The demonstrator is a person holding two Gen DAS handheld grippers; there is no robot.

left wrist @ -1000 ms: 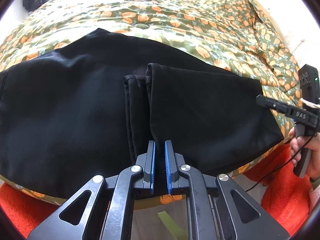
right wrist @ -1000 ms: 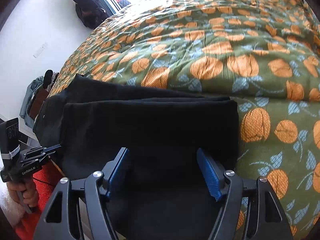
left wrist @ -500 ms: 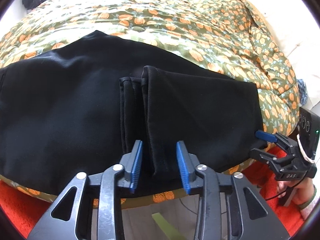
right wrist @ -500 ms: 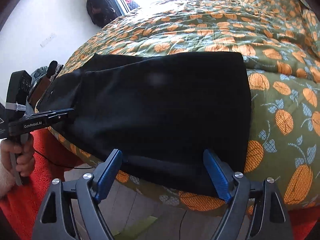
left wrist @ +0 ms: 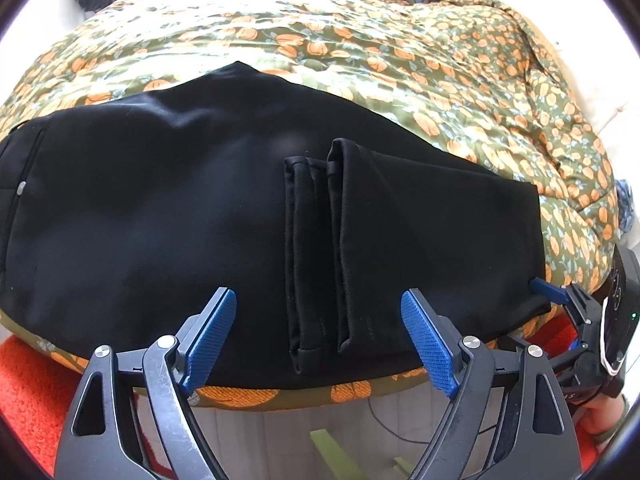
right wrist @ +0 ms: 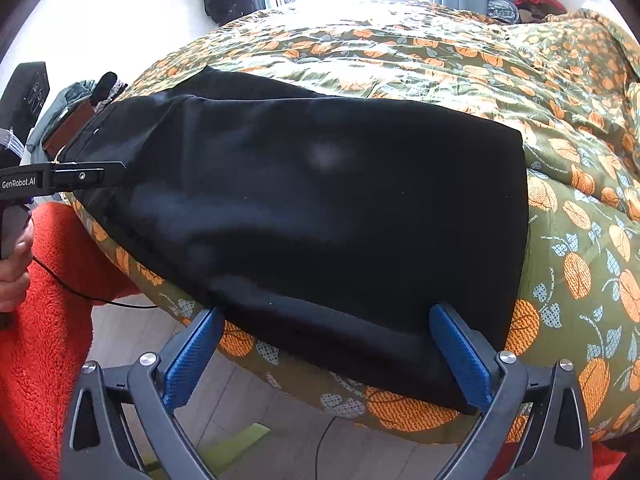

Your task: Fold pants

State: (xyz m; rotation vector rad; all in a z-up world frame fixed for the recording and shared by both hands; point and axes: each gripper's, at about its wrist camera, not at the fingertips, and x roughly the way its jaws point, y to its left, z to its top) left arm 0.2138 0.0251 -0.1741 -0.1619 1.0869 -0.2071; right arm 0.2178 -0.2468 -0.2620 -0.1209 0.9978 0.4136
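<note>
Both my tongs – left [left wrist: 318, 338], right [right wrist: 326, 356] – are opening, empty, at the bed-edge hem of the folded black trousers [left wrist: 200, 220].

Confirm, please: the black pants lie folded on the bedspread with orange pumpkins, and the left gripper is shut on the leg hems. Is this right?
Not quite. In the left wrist view the left gripper is not shut on the leg hems: its jaws are opening, and the hems lie free between them. The black pants do lie folded on the pumpkin bedspread.
</note>
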